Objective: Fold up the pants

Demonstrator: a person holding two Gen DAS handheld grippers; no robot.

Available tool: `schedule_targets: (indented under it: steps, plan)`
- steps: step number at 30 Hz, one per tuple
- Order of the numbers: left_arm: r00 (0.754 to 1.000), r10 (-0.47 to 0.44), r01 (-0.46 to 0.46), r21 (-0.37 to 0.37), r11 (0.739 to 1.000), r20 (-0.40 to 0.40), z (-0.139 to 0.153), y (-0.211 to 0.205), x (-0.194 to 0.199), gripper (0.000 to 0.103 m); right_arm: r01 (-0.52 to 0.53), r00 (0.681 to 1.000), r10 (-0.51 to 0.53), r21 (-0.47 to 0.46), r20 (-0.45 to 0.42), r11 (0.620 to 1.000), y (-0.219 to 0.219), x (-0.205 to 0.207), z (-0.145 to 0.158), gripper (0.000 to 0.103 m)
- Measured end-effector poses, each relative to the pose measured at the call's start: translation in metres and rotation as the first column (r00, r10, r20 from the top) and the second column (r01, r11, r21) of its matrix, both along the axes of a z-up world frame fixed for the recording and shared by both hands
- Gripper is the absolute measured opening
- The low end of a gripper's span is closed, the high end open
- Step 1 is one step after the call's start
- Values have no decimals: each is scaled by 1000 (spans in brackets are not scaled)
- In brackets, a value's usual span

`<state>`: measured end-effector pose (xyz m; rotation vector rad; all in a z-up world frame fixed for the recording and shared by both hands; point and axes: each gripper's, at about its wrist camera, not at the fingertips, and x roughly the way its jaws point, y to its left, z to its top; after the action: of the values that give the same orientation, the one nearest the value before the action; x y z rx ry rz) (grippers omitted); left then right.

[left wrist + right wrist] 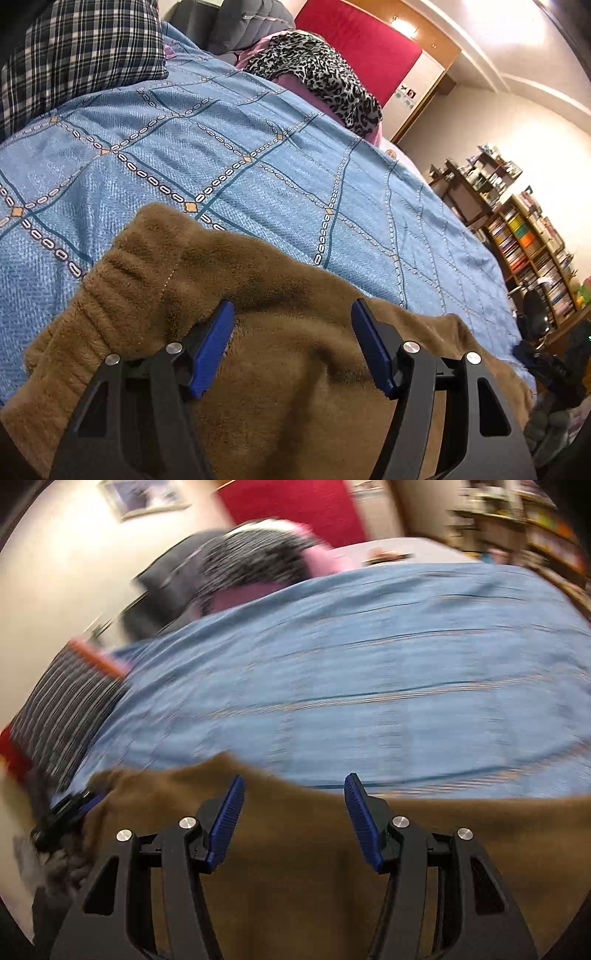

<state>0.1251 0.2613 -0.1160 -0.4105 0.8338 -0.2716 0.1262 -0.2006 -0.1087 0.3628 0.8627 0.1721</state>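
Brown fleece pants (280, 325) lie on a blue patterned bedspread (229, 147); a ribbed band of the pants shows at the left. My left gripper (291, 306) is open just above the pants, with nothing between its blue pads. In the blurred right wrist view the pants (295, 849) fill the lower part. My right gripper (293, 781) is open over their far edge and holds nothing. The left gripper shows at the far left of that view (70, 808), at the pants' edge.
A plaid pillow (74, 59) lies at the far left of the bed. A leopard-print cloth (317, 74) on pink fabric lies at the far end. A red headboard (362, 44) stands behind. Bookshelves (524, 236) line the right wall.
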Motion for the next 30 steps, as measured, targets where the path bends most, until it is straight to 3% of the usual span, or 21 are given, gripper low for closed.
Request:
schedule_targets:
  steps: [5,10,15,20,24,30]
  plan:
    - [1000,-19,19,-25,1000,16,0,3,-2,66,-122,991,120,-32,-59,992,61,37,-23,57]
    - [999,-39,41,-37,998,36,-2,6,-6,66,-101,983,89,-71,-161,992,78,59,-59,57]
    - [998,-48,49,-22,999,46,-9,13,-10,51,-89,980,60,-151,-188,985,84,73,-80,55]
    - [999,-46,46,-8,999,26,-7,11,-9,53,-84,983,60,-131,-176,988,80,71,-72,55]
    - [1000,-25,25,11,1000,3,7,-2,-10,71,-65,993,56,-91,-101,994,68,45,-46,55]
    - [996,-69,63,91,994,62,39,-45,-23,73,25,1000,-26,-114,-13,993,28,-10,-21,56]
